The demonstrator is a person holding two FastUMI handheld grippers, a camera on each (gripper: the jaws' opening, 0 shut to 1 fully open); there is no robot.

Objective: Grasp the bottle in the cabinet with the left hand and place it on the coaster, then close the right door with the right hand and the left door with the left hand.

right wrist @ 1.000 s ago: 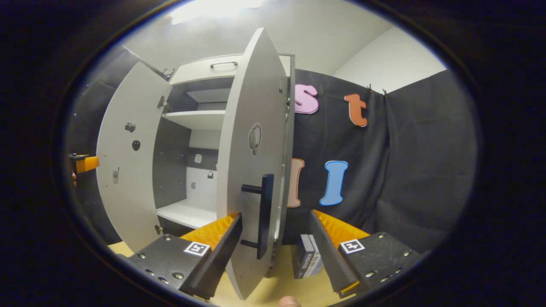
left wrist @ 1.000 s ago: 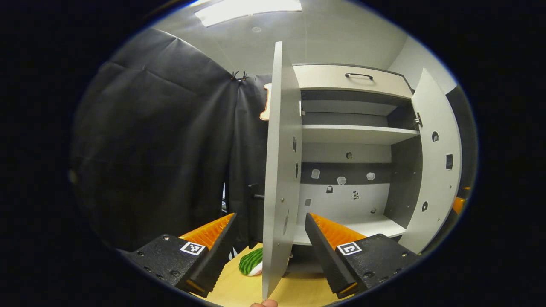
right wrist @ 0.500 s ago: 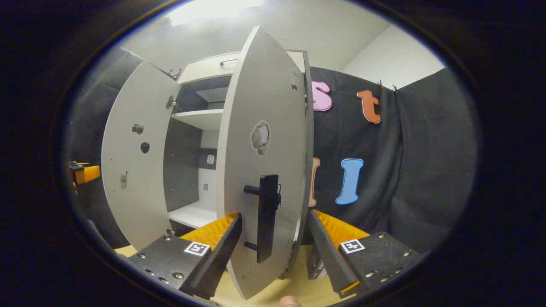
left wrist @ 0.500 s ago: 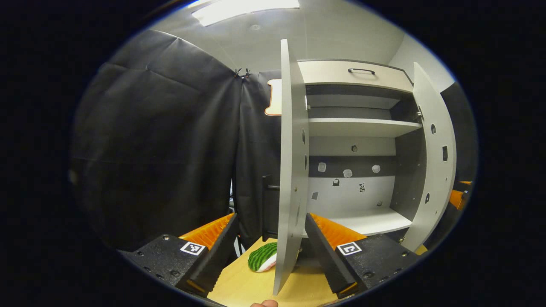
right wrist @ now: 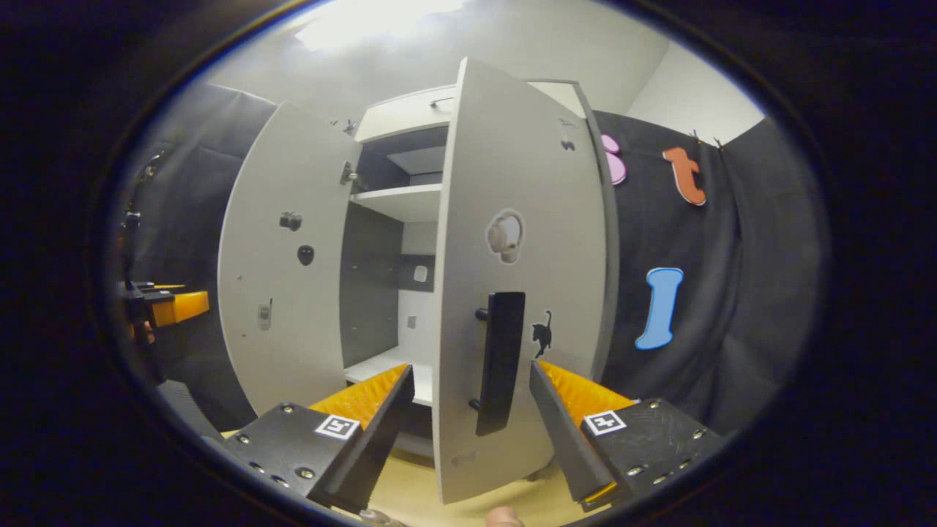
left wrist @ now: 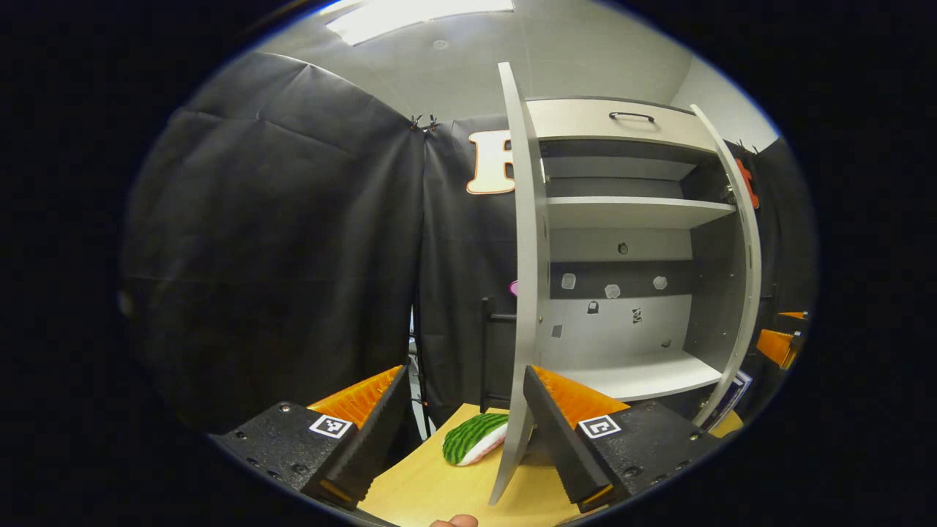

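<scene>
Left gripper view: left gripper (left wrist: 463, 410) at bottom centre, jaws spread wide, gripping nothing. The left door (left wrist: 528, 278) stands edge-on in the centre of the frame, its lower edge running down between the two fingers; cannot tell if either finger touches it. Cabinet (left wrist: 622, 121) fills the centre right, open, with a shelf (left wrist: 637, 212) in the upper part and a bare white floor board (left wrist: 644, 373) below. The right door (left wrist: 745, 263) shows as a thin curved edge at the right. A green striped watermelon-slice toy (left wrist: 474, 438) lies on the wooden worktop (left wrist: 432, 487) at bottom centre, just left of the left door. Bottle and coaster: cannot tell where from these frames.

Right gripper view: right gripper (right wrist: 472, 417) at bottom centre, jaws wide apart, holding nothing. The right door's (right wrist: 523, 241) outer face fills the centre, with its black bar handle (right wrist: 501, 362) sitting between the two fingers, apart from both. The left door (right wrist: 285, 263) is swung open at centre left, inner face showing. An orange part of the other gripper (right wrist: 179, 306) sits at the far left edge, mid height.
</scene>
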